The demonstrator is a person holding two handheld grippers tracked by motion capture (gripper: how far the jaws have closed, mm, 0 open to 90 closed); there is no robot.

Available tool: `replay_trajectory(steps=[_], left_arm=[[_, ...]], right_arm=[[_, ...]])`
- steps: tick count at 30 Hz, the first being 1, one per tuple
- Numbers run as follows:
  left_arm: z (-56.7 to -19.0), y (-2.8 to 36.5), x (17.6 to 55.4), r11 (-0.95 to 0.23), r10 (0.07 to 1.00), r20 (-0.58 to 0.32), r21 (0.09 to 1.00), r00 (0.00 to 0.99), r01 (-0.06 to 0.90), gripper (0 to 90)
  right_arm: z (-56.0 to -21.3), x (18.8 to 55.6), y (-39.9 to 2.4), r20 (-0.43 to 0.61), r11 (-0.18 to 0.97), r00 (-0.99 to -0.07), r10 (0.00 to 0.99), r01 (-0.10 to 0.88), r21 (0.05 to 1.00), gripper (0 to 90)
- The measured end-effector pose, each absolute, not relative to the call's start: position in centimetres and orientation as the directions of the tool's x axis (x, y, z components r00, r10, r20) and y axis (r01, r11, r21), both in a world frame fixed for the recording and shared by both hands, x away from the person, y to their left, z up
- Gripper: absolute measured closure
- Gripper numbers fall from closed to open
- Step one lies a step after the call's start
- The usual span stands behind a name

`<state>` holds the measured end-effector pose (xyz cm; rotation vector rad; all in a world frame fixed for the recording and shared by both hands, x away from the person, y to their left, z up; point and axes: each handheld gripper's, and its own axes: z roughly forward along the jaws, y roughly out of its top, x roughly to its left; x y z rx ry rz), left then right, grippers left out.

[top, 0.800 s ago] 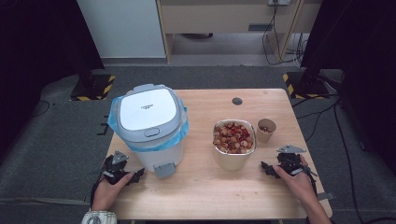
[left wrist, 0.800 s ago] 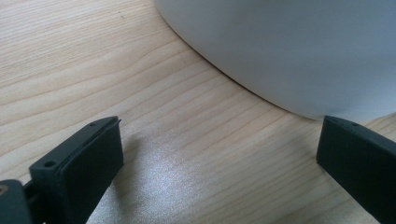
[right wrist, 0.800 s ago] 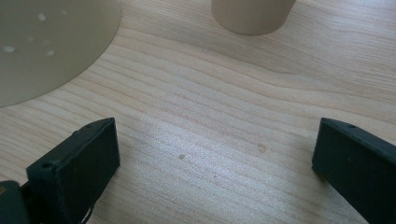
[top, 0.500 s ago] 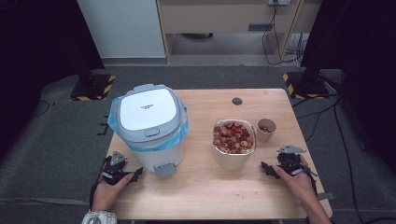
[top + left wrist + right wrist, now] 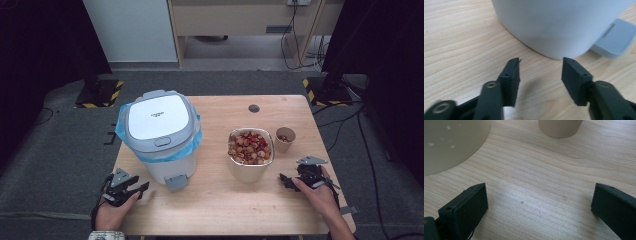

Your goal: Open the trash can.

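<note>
The left gripper (image 5: 131, 190) rested on the table (image 5: 215, 210) with its fingers (image 5: 511, 75) parted and empty, the white pedal bin (image 5: 559, 25) just ahead of them, while the right gripper (image 5: 292, 181) held its fingers (image 5: 464, 210) wide apart and empty, the bowl of food scraps (image 5: 250, 152) and paper cup (image 5: 285, 139) just beyond.

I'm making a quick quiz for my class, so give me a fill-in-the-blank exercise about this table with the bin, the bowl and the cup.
1. The lid of the pedal bin is ____.
2. The small paper cup stands beside the bowl, on the side of the person's ____ hand.
3. The blue bag lines the ____.
4. The jaws of the left gripper and the right gripper hold ____.

Missing words: shut; right; bin; nothing
</note>
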<state>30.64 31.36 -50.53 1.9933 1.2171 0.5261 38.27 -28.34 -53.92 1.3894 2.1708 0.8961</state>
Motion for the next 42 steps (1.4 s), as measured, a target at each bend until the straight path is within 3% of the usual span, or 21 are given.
replay_trajectory(steps=[4, 6, 15, 20, 42], left_arm=[[-50.2, 31.3, 30.2, -0.284, 0.880, -0.032, 0.764, 0.473, 0.580, 59.4], [-49.9, 31.3, 29.9, -0.274, 0.880, -0.042, 0.769, 0.474, 0.577, 67.7], [-49.1, 31.3, 28.7, -0.248, 0.875, -0.063, 0.792, 0.479, 0.557, 84.9], [-48.5, 30.3, 28.1, -0.269, 0.858, -0.050, 0.804, 0.511, 0.530, 89.4], [-48.8, 22.1, 29.5, -0.485, 0.726, 0.097, 0.774, 0.680, 0.407, 89.8]], right_arm=[[-53.9, 38.3, -28.3, 0.001, 0.297, -0.419, 0.908, 0.644, 0.705, 1.1], [-53.9, 38.3, -28.3, 0.001, 0.297, -0.419, 0.908, 0.644, 0.705, 1.1], [-53.9, 38.3, -28.3, 0.003, 0.294, -0.417, 0.909, 0.647, 0.704, 1.0], [-53.9, 38.3, -28.3, 0.000, 0.299, -0.421, 0.907, 0.644, 0.704, 0.9], [-53.9, 38.1, -28.3, 0.005, 0.296, -0.422, 0.907, 0.646, 0.704, 0.9]])
